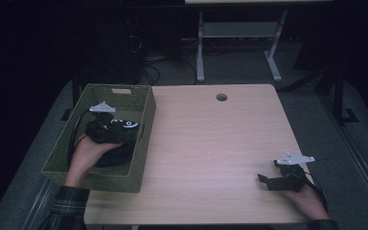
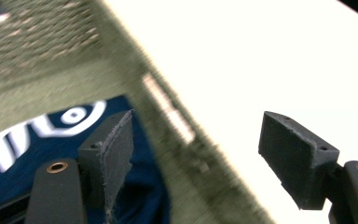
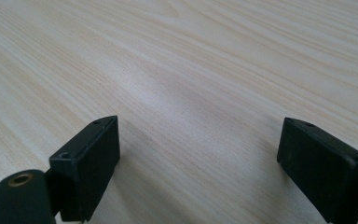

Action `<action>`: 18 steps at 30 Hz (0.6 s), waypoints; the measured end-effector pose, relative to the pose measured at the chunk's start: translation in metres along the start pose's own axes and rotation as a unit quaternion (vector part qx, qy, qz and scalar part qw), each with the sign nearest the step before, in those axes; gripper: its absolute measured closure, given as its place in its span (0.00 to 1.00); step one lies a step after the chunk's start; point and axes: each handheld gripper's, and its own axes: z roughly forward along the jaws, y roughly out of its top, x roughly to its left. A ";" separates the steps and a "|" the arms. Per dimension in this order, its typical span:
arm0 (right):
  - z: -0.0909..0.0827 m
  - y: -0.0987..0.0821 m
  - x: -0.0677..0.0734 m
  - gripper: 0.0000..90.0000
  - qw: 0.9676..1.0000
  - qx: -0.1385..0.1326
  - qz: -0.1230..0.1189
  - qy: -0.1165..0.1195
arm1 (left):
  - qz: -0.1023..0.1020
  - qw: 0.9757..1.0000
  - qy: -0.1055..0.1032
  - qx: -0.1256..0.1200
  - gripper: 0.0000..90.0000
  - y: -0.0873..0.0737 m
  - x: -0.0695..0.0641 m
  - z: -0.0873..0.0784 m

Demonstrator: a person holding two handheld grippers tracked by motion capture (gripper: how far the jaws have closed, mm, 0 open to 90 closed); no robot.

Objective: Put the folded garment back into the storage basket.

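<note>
A green woven basket (image 1: 100, 181) stands on the left part of the light wooden table (image 1: 211, 143). Inside it lies a dark blue cloth with white lettering (image 1: 117, 154). My left gripper (image 1: 123, 130) hovers in the basket above the cloth, held by a hand. In the left gripper view the jaws (image 2: 196, 149) stand open and nothing is between them; the cloth (image 2: 37, 140) lies below the left jaw, with the basket wall (image 2: 51, 51) and the tabletop (image 2: 261, 56) beyond. My right gripper (image 1: 264, 181) rests low at the table's front right, open over bare wood (image 3: 200, 158).
A round cable hole (image 1: 221, 97) sits near the table's far edge. Behind the table a white frame's legs (image 1: 200, 48) and loose cables lie on the dark floor. Bare tabletop stretches between the basket and my right gripper.
</note>
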 end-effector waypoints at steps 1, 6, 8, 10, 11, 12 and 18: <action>0.000 0.000 0.000 0.14 1.000 0.000 0.000 0.000 | 0.005 1.000 -0.004 -0.003 0.28 0.003 -0.005 0.003; 0.000 0.000 0.000 0.14 1.000 0.000 0.000 0.000 | 0.023 0.999 -0.024 -0.012 0.28 0.013 -0.031 0.017; 0.000 0.000 0.000 0.14 1.000 0.000 0.000 0.000 | 0.028 0.999 -0.034 -0.013 0.28 0.016 -0.041 0.024; 0.000 0.000 0.000 0.14 1.000 0.000 0.000 0.000 | 0.034 0.998 -0.043 -0.014 0.27 0.018 -0.052 0.032; 0.000 0.000 0.000 0.14 1.000 0.000 0.000 0.000 | 0.039 0.998 -0.044 -0.013 0.26 0.018 -0.055 0.035; 0.000 0.000 0.000 0.14 1.000 0.000 0.000 0.000 | 0.043 0.998 -0.047 -0.010 0.26 0.019 -0.060 0.039; 0.000 0.000 0.000 0.14 1.000 0.000 -0.001 0.000 | 0.065 0.996 -0.063 -0.001 0.23 0.015 -0.089 0.067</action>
